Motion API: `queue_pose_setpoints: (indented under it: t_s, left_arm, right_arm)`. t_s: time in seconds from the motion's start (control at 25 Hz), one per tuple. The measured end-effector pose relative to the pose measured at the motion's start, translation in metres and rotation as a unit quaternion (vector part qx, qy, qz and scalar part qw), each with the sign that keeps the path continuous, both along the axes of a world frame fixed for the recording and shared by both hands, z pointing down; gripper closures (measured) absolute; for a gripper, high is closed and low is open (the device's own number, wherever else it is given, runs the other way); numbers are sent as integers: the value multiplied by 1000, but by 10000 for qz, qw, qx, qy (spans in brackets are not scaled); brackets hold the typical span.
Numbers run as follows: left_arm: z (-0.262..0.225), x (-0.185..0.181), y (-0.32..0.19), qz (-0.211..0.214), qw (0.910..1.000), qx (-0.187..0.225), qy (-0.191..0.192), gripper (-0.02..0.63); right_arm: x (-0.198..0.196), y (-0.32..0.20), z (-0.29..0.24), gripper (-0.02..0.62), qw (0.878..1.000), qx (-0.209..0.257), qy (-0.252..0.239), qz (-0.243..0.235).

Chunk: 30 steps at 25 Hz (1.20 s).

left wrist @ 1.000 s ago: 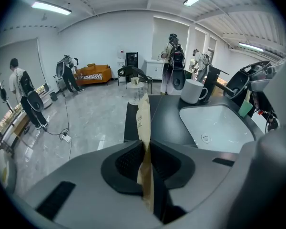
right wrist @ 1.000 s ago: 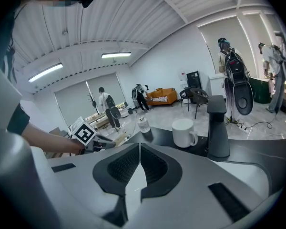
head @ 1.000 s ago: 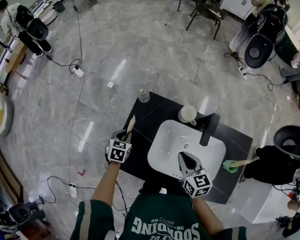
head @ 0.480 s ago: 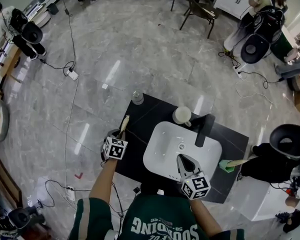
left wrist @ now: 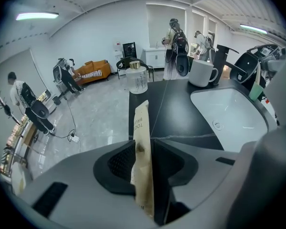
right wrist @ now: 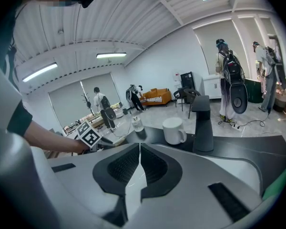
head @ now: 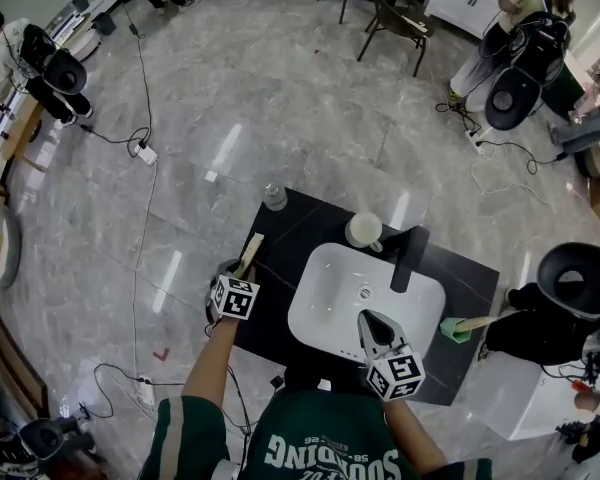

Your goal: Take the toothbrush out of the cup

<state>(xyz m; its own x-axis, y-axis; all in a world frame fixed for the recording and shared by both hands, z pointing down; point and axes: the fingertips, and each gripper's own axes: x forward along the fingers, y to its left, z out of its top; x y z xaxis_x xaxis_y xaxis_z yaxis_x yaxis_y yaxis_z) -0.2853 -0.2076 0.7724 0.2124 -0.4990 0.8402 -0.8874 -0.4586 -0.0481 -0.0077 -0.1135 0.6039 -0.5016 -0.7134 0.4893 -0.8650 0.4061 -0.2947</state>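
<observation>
Jaws on my left gripper (left wrist: 144,149) have just been opening, and the wrapped toothbrush (left wrist: 141,128) stands loose between them, not pinched. It is out of the cup (head: 363,230), well apart from it, low over the black tabletop's (head: 295,233) left edge. The risk I see: so near that edge, the freed packet could tip and slide off to the floor. My right gripper's (right wrist: 137,149) jaws are together, empty, over the sink (head: 325,313).

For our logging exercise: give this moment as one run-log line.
left gripper: jaws just opening, wrapped toothbrush between them | right gripper: jaws shut, empty | cup: on counter, no toothbrush
</observation>
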Motion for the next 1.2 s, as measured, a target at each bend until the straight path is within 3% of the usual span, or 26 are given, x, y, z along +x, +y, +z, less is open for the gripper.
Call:
queue_pose_setpoints:
  t_s: [0.36, 0.96, 1.2]
  left_arm:
    - [-25, 8, 5, -95, 9992, 247, 313, 474]
    - [-96, 49, 20, 361, 9916, 1053, 665, 474]
    - [-102, 75, 36, 568, 9881, 1138, 861, 477]
  right_arm:
    - [-4, 10, -6, 554, 10000, 86, -11, -31]
    - [0, 40, -31, 554, 9989, 381, -46, 260]
    - [11, 57, -37, 554, 9972, 513, -56, 540]
